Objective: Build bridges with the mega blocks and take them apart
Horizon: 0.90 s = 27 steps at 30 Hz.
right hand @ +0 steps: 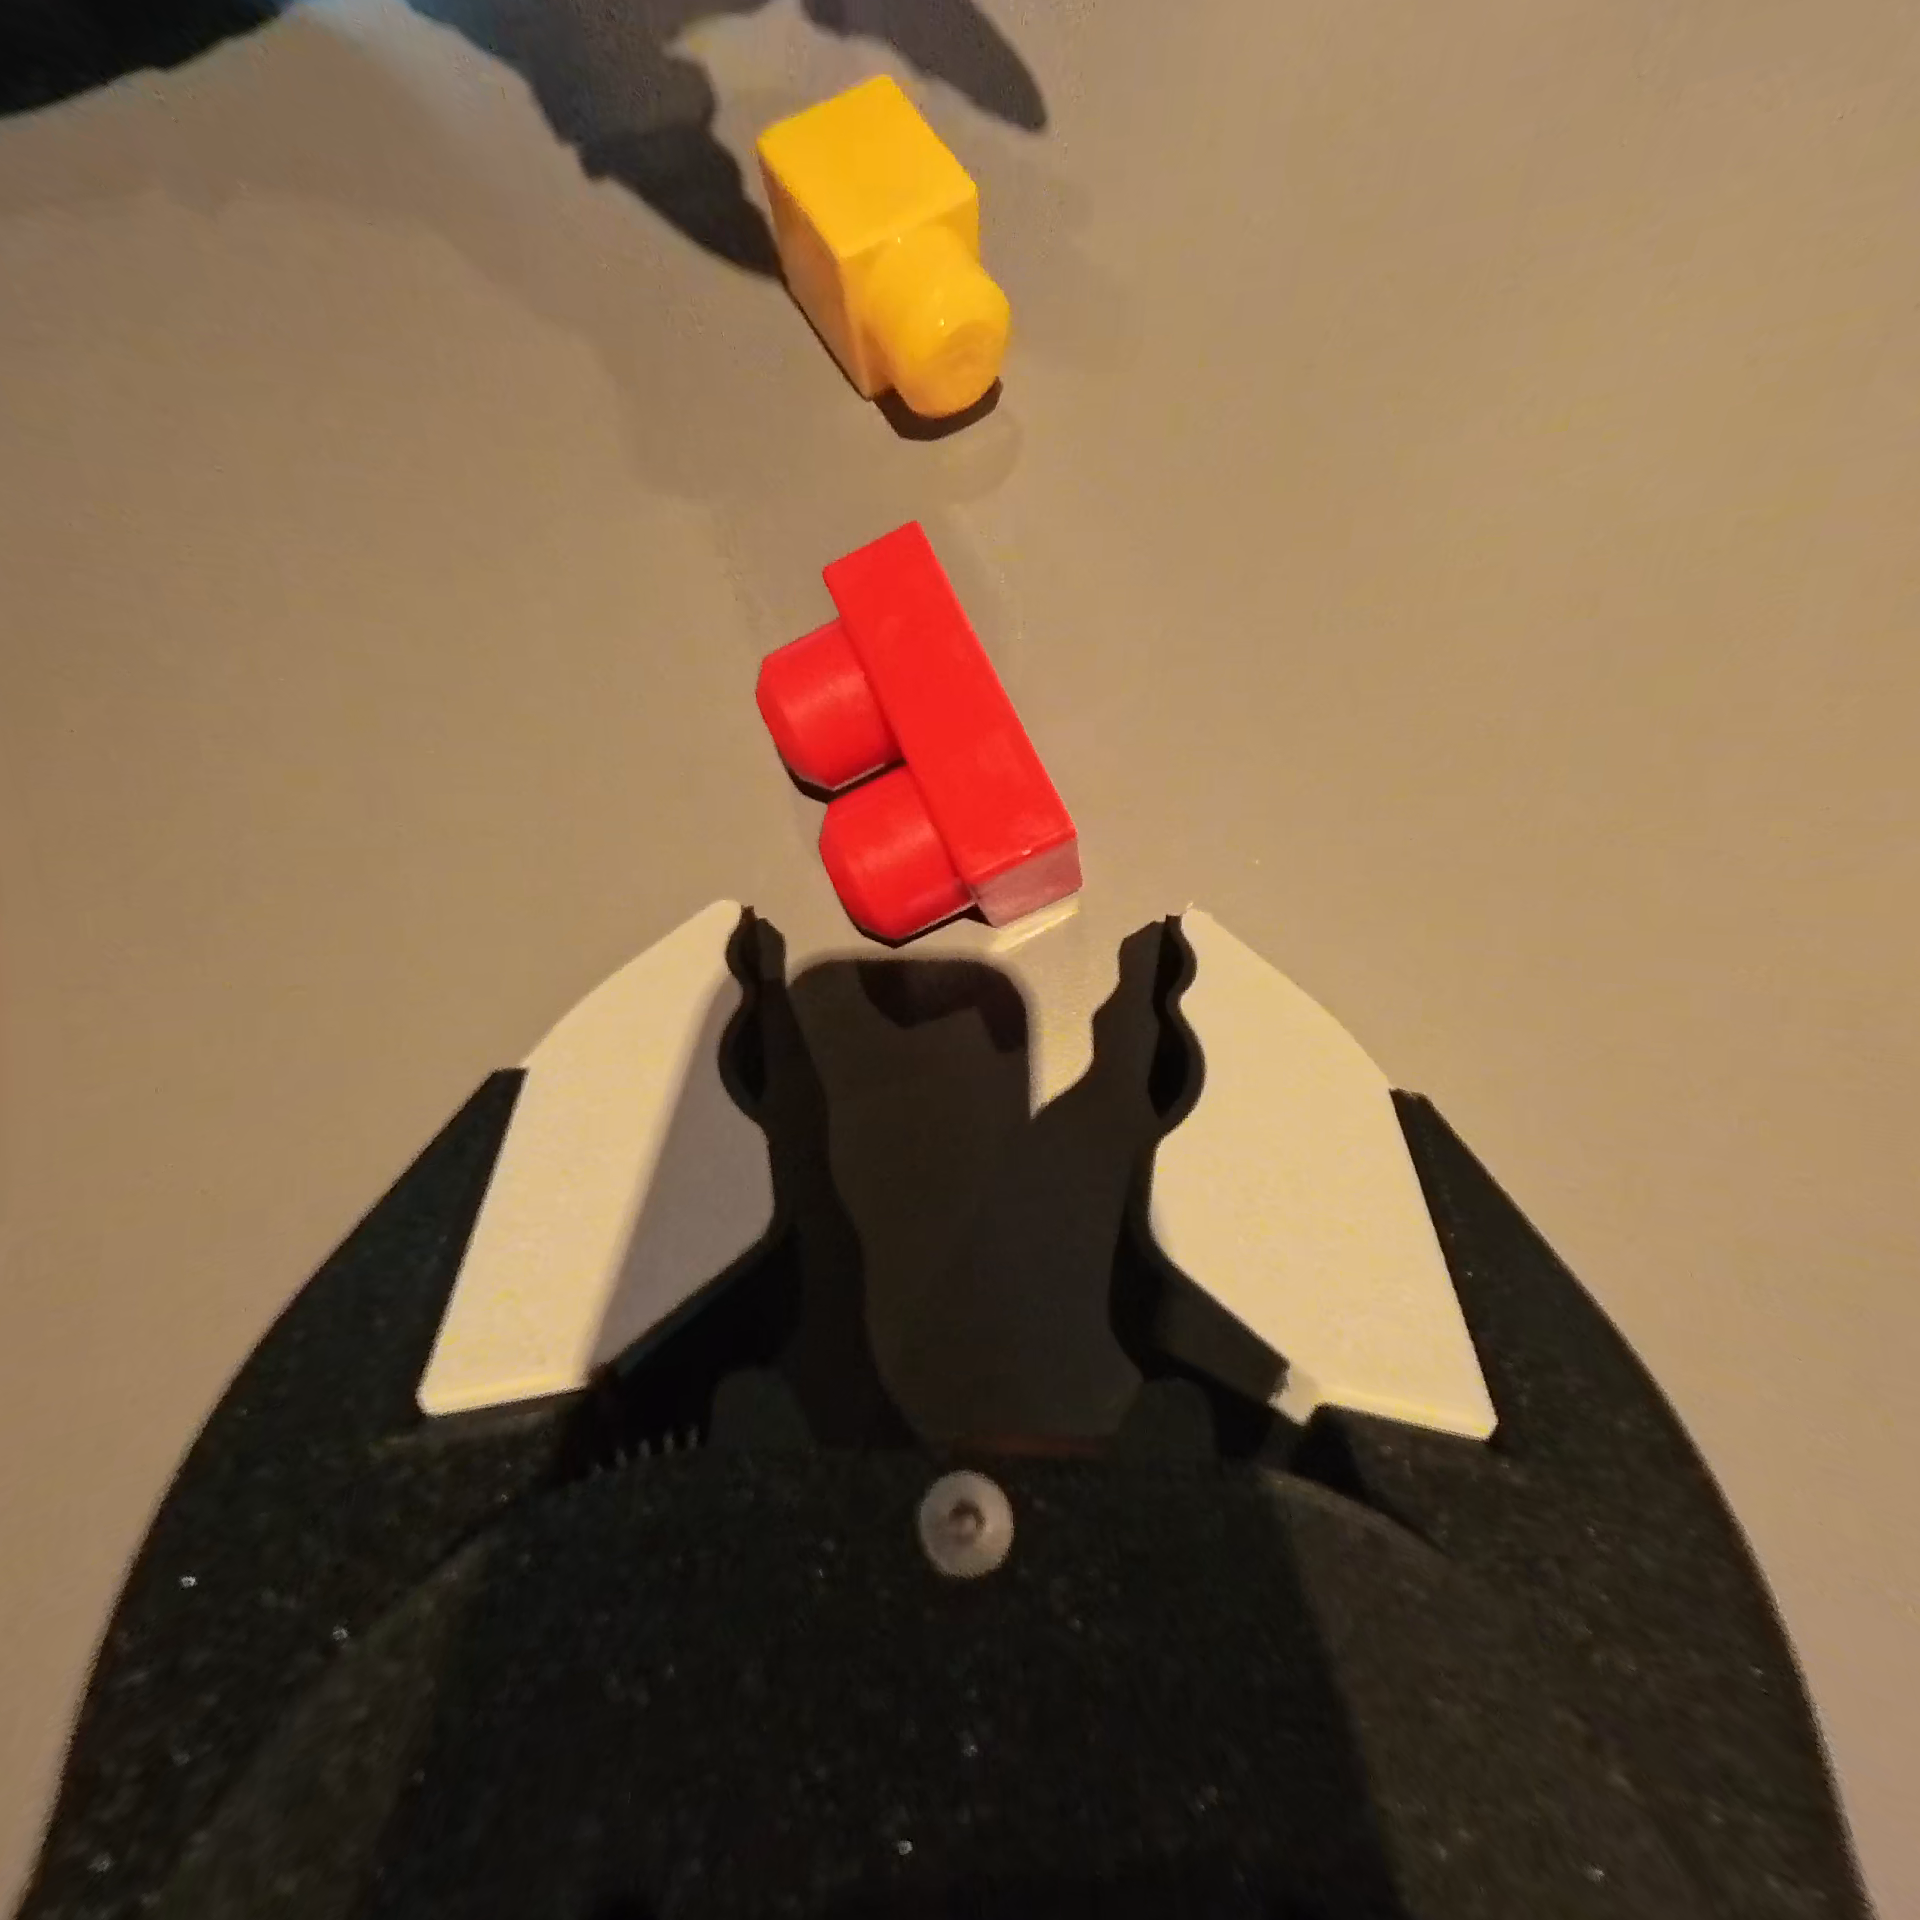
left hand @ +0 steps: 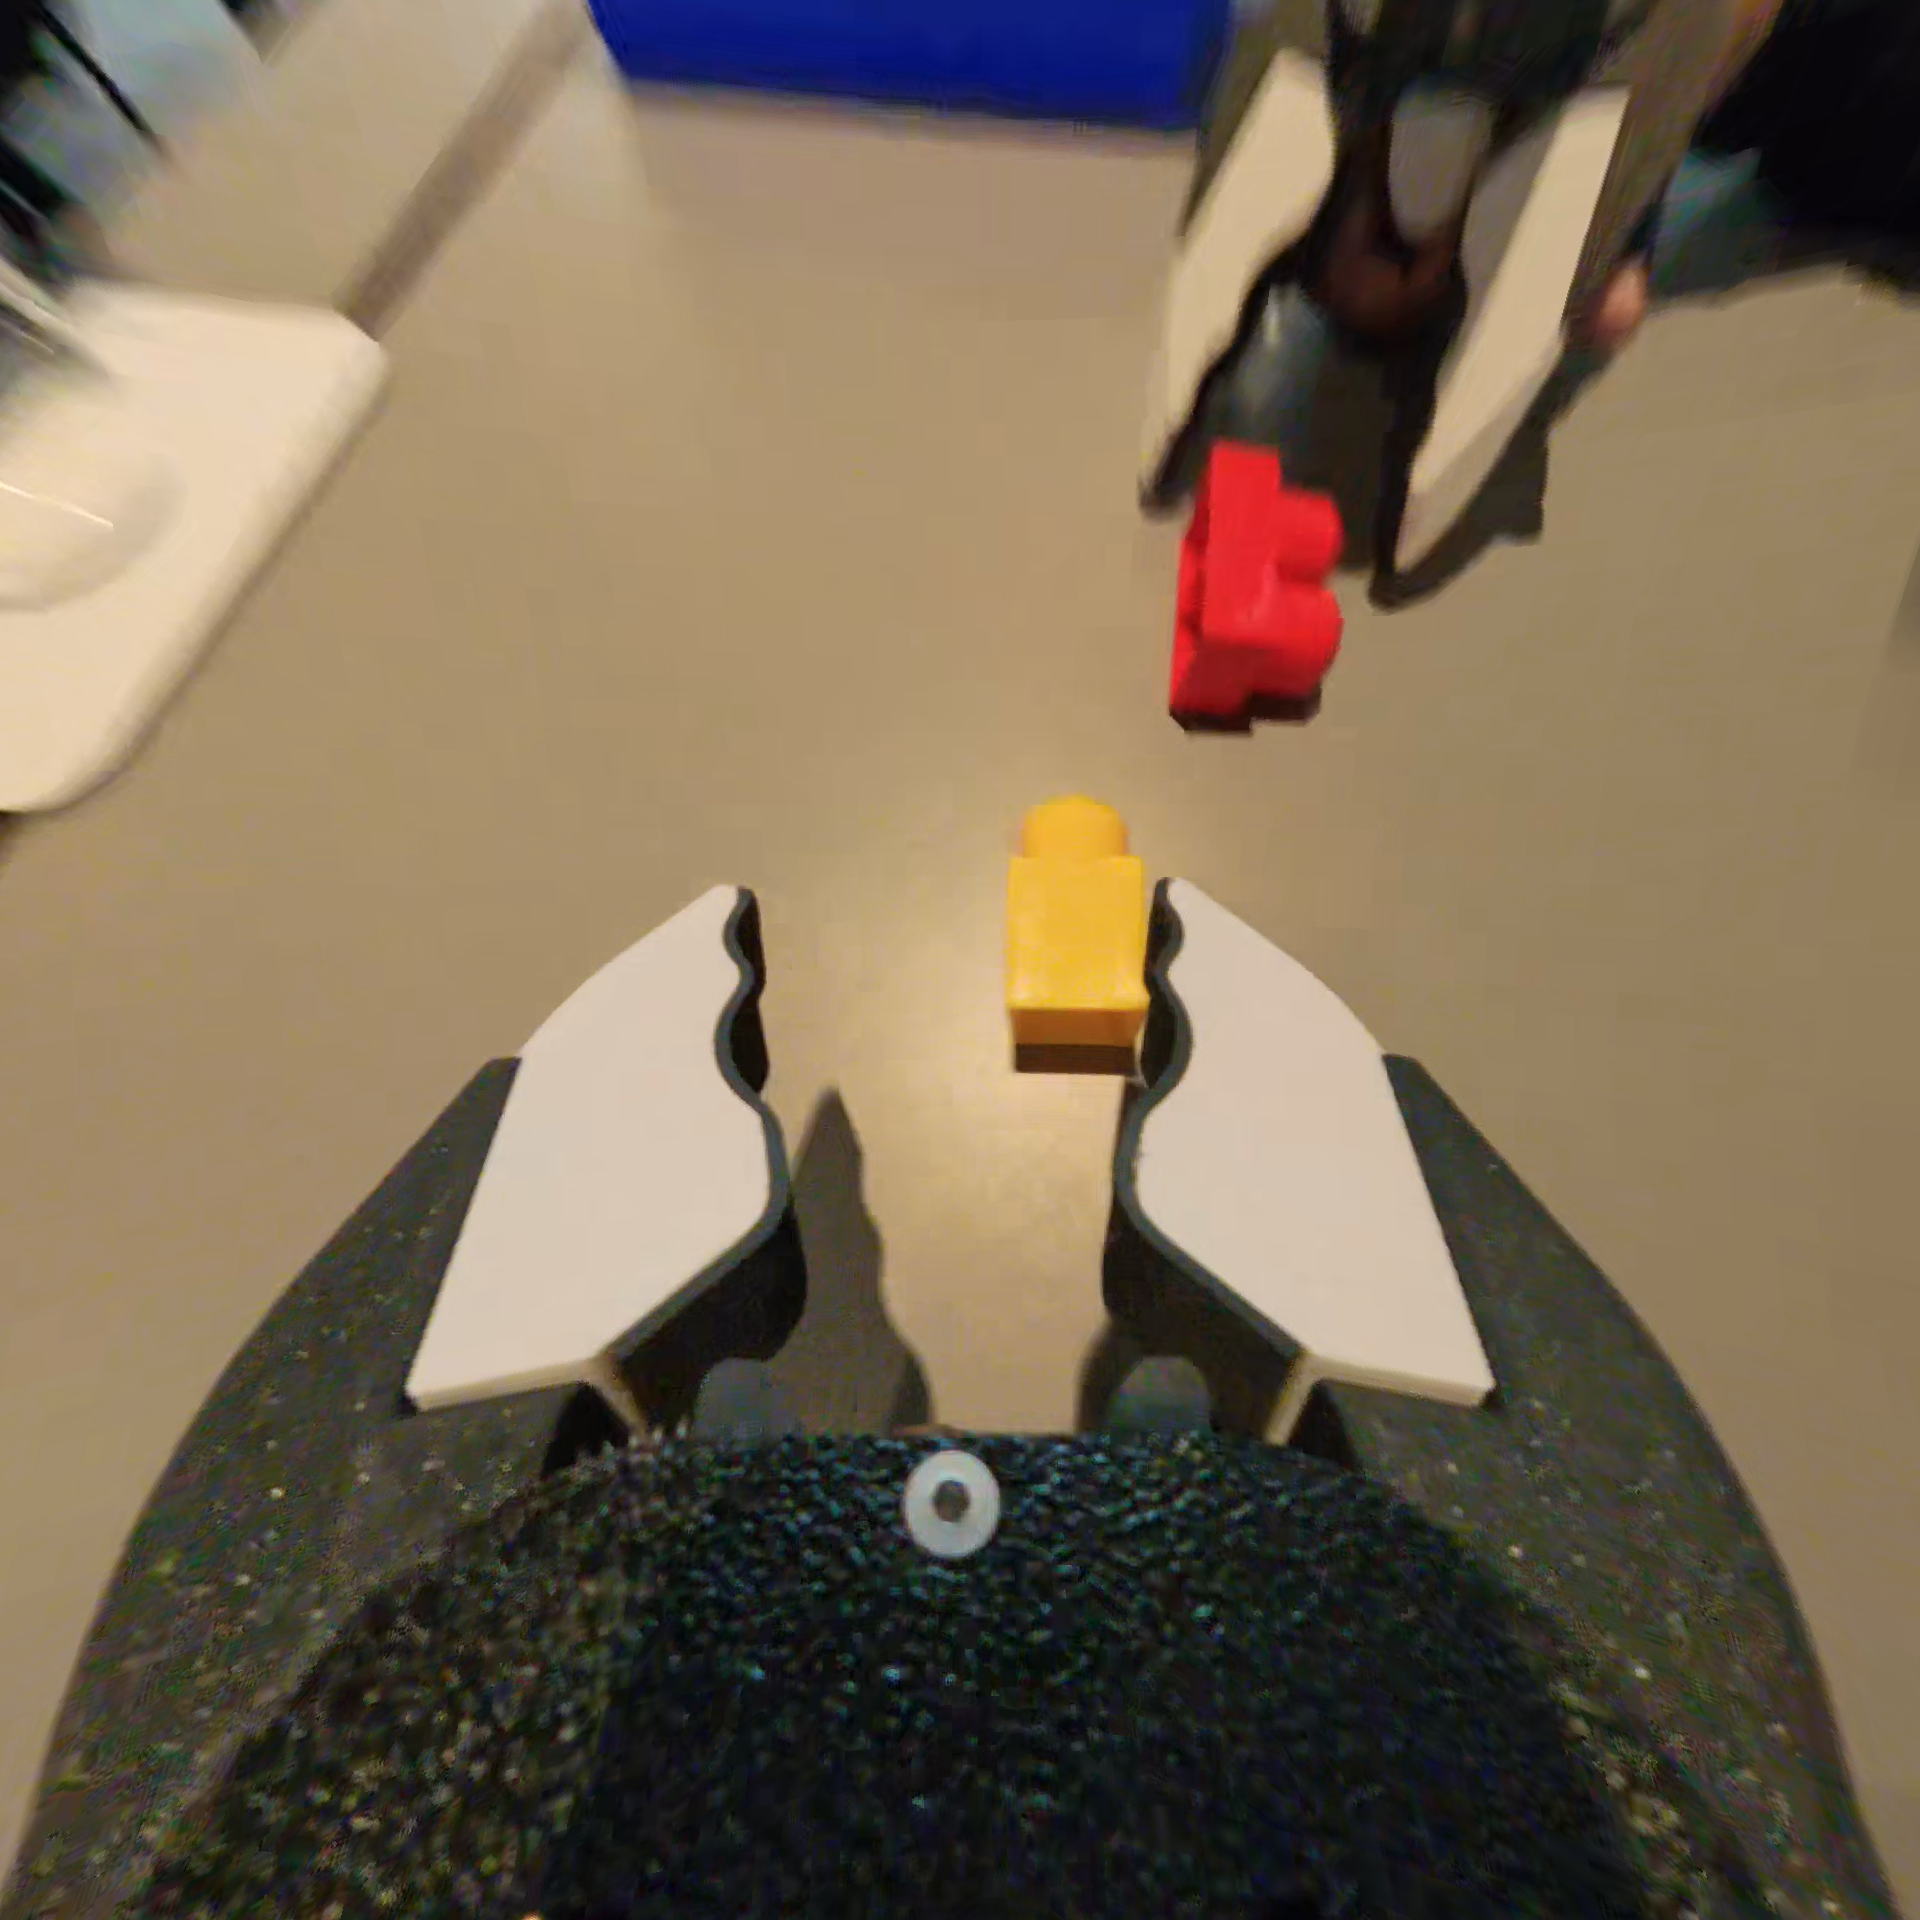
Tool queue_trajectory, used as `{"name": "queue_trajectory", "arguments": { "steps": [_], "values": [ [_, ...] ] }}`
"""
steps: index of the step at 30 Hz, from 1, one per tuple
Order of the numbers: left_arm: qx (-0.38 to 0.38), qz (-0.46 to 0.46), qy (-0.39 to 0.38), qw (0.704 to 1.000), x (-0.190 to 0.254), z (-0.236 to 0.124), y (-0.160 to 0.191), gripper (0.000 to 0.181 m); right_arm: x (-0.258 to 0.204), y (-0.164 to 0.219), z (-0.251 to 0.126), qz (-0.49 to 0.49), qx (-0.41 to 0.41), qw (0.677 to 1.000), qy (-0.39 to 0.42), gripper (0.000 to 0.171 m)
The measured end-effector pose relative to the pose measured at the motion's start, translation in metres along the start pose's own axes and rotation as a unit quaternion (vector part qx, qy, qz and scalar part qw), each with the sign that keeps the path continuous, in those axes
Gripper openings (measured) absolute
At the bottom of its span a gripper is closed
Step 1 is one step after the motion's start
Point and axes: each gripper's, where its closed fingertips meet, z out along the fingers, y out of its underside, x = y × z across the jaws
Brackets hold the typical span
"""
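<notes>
Two blocks lying on the surface [right hand: 1455, 623]
Right claw [right hand: 966, 920] gapes empty just short of the red block [right hand: 935, 717]; yellow block [right hand: 873, 229] lies beyond.

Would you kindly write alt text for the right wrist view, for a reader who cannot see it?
The right tool, open and empty, points at a red two-stud block lying on its side just beyond its tips. Farther off, a yellow one-stud block also lies on its side on the beige table.
</notes>
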Motion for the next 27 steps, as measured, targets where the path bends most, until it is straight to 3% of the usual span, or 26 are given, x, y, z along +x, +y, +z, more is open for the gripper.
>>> {"name": "queue_trajectory", "arguments": {
  "steps": [1,4,6,10,13,15,20,27],
  "values": [
    [0.043,0.006,-0.029,0.999,-0.01,-0.022,-0.013,0.069,0.0,0.0,0.0,0.0,0.0,1.0,0.0,0.073],
    [0.179,0.003,-0.159,0.971,-0.051,-0.115,-0.038,0.066,0.0,0.0,0.0,0.0,-0.001,1.0,0.001,0.073],
    [0.23,-0.021,-0.287,0.929,-0.083,-0.19,-0.025,0.063,0.0,0.0,0.0,0.0,-0.001,1.0,0.001,0.073],
    [0.191,-0.131,-0.554,0.8,-0.131,-0.33,0.078,0.061,0.0,0.001,0.001,-0.001,-0.004,1.0,0.001,0.073],
    [0.157,-0.253,-0.635,0.713,-0.133,-0.389,0.157,0.062,0.0,0.001,0.002,-0.002,-0.006,1.0,0.001,0.073],
    [0.146,-0.299,-0.613,0.716,-0.135,-0.387,0.179,0.057,0.0,0.001,0.002,-0.001,-0.008,1.0,0.001,0.073],
    [0.009,-0.397,-0.524,0.753,-0.141,-0.328,0.216,0.049,0.0,0.002,0.002,-0.001,-0.008,1.0,0.002,0.073],
    [0.007,-0.475,-0.445,0.759,-0.16,-0.303,0.241,0.046,0.0,0.002,0.003,-0.007,-0.012,1.0,0.003,0.073]
  ]
}}
